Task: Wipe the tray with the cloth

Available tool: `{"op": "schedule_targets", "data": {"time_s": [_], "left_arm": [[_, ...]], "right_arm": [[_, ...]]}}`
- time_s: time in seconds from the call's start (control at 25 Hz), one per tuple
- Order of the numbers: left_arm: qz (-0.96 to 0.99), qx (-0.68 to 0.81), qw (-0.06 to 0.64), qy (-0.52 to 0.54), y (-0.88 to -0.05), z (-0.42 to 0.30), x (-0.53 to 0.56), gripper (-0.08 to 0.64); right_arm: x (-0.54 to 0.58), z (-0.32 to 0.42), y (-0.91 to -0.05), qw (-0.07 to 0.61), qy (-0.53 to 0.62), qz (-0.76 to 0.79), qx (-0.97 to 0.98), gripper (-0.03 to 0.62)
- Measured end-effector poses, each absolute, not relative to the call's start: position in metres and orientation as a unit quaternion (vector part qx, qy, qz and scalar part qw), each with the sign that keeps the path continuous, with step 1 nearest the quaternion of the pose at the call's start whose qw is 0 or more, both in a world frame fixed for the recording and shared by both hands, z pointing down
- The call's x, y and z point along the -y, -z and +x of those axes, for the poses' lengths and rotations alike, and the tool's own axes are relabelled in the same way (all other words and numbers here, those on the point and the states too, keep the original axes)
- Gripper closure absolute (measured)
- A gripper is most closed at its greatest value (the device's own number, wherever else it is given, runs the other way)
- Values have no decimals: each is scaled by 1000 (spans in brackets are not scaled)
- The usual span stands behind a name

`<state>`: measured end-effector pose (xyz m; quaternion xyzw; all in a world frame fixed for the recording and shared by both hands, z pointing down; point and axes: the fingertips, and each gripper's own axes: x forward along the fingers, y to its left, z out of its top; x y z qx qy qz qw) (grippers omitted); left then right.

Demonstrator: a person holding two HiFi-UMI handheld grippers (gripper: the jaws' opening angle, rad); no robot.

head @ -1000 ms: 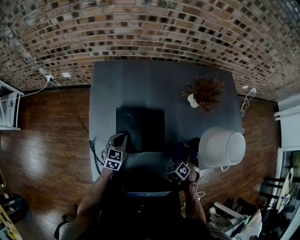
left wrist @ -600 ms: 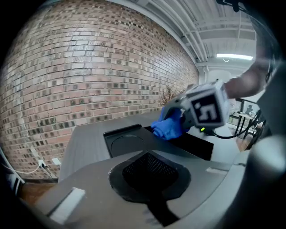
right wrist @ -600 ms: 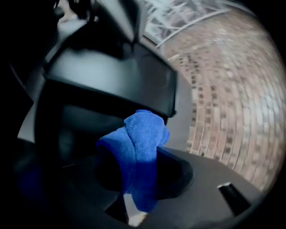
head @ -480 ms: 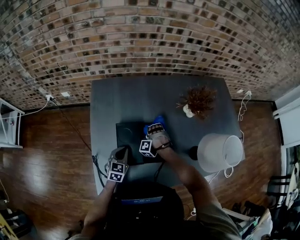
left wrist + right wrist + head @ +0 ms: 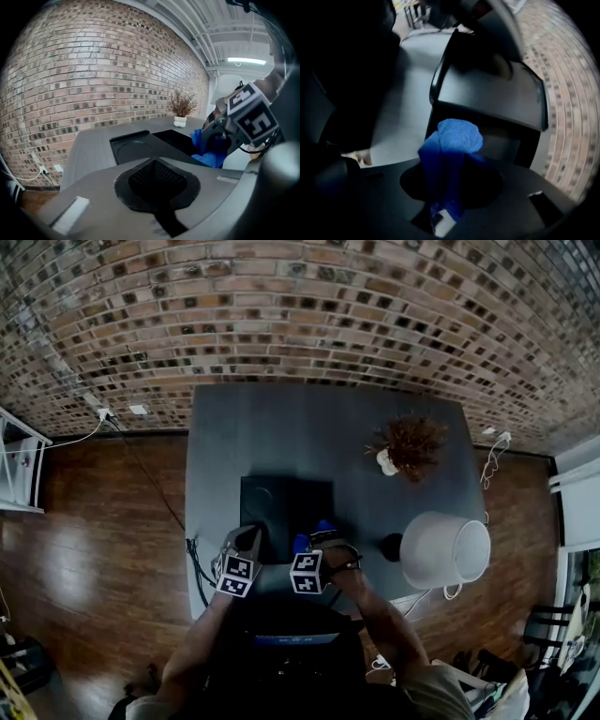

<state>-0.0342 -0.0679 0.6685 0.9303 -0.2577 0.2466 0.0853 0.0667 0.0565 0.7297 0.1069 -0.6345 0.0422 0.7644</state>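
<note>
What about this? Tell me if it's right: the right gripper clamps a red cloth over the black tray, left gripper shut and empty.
Wrong colour: the cloth is blue, not red, as the right gripper view shows. The right gripper clamps it over the black tray; left gripper shut and empty.

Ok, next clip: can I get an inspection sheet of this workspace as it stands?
Surface: dark grey table, set against the wall.
Job's things: black tray near the table's front edge; blue cloth bunched over the tray's near right part, contact cannot be told.
Clutter: potted plant and white lamp on the table's right side.
Grippers: left gripper shut and empty at the tray's near left corner; right gripper shut on the cloth, pointing down.
Cables: black cable on the floor at left; white cable at right.
Surroundings: brick wall, wooden floor.
</note>
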Motion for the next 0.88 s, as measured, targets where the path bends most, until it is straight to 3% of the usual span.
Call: {"op": "schedule_targets", "data": {"time_s": [0.16, 0.36, 0.52, 0.64, 0.76, 0.88], "left_arm": [[930, 258, 89, -245, -670, -34, 66, 557], [934, 259, 88, -231, -666, -33, 65, 557], [931, 257, 76, -248, -671, -34, 64, 557], [930, 256, 77, -252, -672, -29, 60, 557], [929, 257, 78, -254, -671, -28, 62, 557], [931, 254, 74, -252, -668, -29, 65, 557]], "right_arm": [[-42, 63, -687, 631, -141, 265, 715, 449], [53, 76, -632, 547, -32, 460, 699, 445], [155, -1, -630, 594, 174, 391, 682, 445], [176, -30, -673, 638, 258, 283, 668, 443], [161, 8, -686, 664, 247, 255, 658, 445], [138, 100, -683, 762, 155, 245, 579, 446]]}}
